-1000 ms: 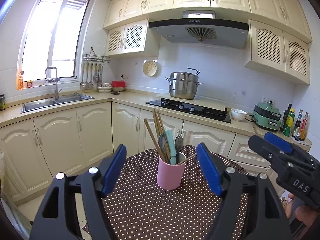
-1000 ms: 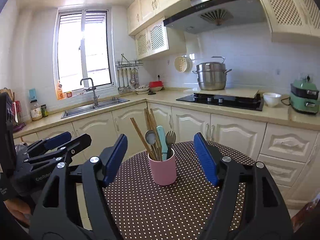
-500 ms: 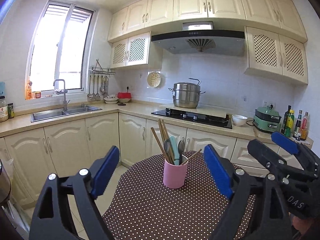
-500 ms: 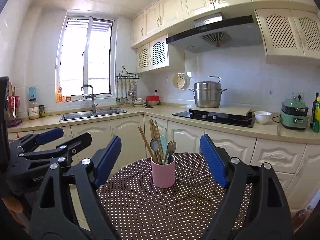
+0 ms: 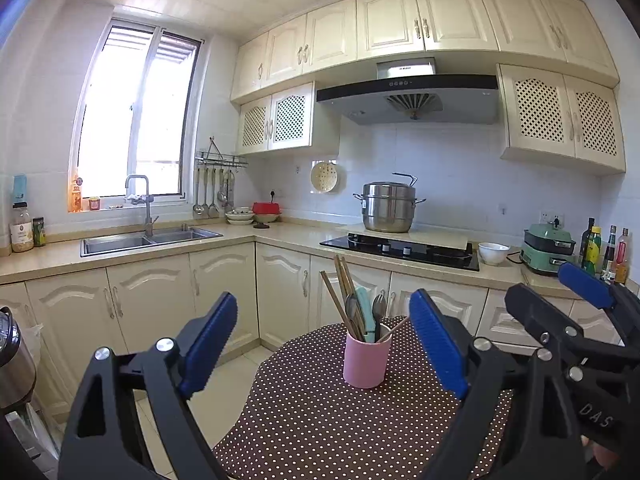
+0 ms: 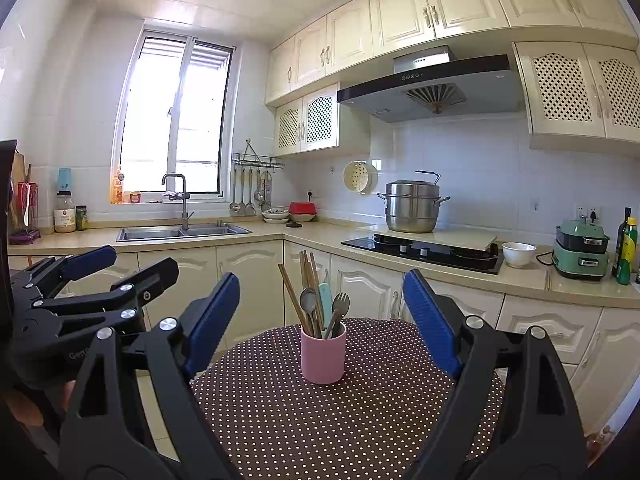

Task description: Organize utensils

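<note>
A pink cup stands upright on a round table with a brown polka-dot cloth. It holds wooden chopsticks, a grey spoon, a teal handle and a fork. It shows in the right wrist view too. My left gripper is open and empty, pulled back from the cup. My right gripper is open and empty, also back from the cup. The right gripper shows at the right of the left wrist view. The left gripper shows at the left of the right wrist view.
Cream kitchen cabinets run behind the table. A sink, a hob with a steel pot, a white bowl, a green cooker and bottles sit on the counter. A metal pot stands at the far left.
Both grippers have drawn back and risen from the cup, which looks smaller and farther away. Both stay open. The cup and utensils have not moved.
</note>
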Demonstrator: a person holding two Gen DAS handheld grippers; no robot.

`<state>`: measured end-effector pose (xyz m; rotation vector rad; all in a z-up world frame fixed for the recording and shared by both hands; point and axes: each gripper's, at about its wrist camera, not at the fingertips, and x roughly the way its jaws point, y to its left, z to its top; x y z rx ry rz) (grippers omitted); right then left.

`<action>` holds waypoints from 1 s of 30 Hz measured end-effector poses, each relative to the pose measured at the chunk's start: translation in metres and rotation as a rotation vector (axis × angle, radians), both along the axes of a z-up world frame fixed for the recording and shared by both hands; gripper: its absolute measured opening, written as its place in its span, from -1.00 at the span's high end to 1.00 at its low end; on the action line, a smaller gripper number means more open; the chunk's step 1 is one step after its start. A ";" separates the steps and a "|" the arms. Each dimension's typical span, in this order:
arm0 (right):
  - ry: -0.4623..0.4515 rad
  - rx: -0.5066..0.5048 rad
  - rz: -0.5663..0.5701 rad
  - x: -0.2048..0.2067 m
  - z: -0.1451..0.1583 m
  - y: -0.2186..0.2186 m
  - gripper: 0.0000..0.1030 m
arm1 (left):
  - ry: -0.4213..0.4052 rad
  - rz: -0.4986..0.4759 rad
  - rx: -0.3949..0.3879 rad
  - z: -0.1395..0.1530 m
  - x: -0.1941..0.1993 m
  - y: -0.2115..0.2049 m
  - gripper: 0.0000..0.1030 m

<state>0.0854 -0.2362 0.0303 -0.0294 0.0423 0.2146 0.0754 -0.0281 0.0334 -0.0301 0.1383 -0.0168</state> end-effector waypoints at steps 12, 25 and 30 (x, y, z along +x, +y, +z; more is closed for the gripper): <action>-0.006 0.009 0.002 -0.002 0.000 -0.004 -0.67 | -0.041 0.004 0.006 0.003 -0.007 -0.003 -0.68; -0.004 0.012 0.008 0.000 -0.001 -0.006 -0.67 | -0.073 0.010 0.018 0.001 -0.010 -0.001 -0.68; 0.002 0.011 0.009 0.001 -0.003 -0.005 -0.67 | -0.071 0.011 0.020 0.000 -0.009 -0.001 -0.68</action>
